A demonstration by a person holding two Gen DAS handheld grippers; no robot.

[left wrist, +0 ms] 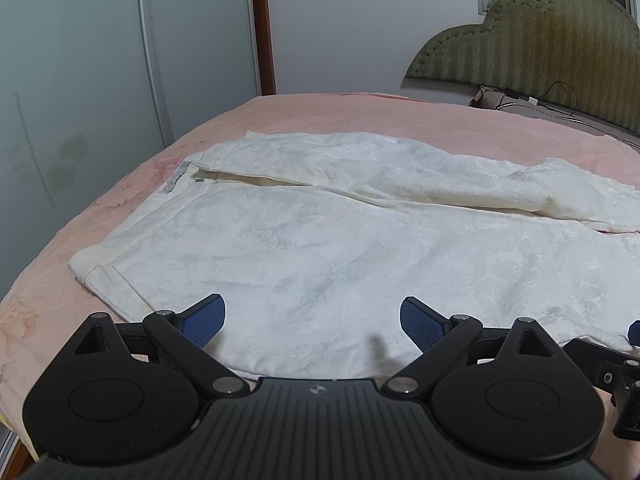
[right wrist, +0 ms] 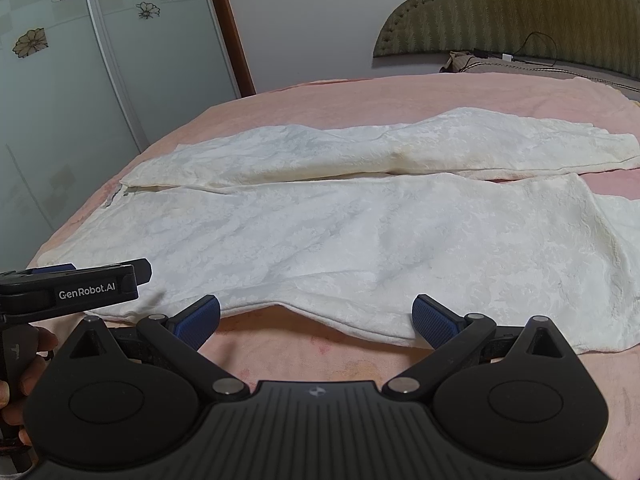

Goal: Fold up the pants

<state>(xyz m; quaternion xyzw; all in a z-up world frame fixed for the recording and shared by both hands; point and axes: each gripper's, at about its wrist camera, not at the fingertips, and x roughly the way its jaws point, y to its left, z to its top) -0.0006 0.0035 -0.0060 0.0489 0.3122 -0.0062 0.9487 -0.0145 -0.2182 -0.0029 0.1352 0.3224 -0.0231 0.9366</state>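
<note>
White patterned pants lie spread flat on the pink bed, waistband at the left, both legs running to the right; they also show in the right wrist view. My left gripper is open and empty, hovering over the near leg close to the waist end. My right gripper is open and empty, just in front of the near leg's front edge. The left gripper also shows at the left edge of the right wrist view, seen side-on.
The pink bedspread covers the bed. A green padded headboard stands at the far right with a pillow and a cable below it. Sliding wardrobe doors stand to the left, beyond the bed's edge.
</note>
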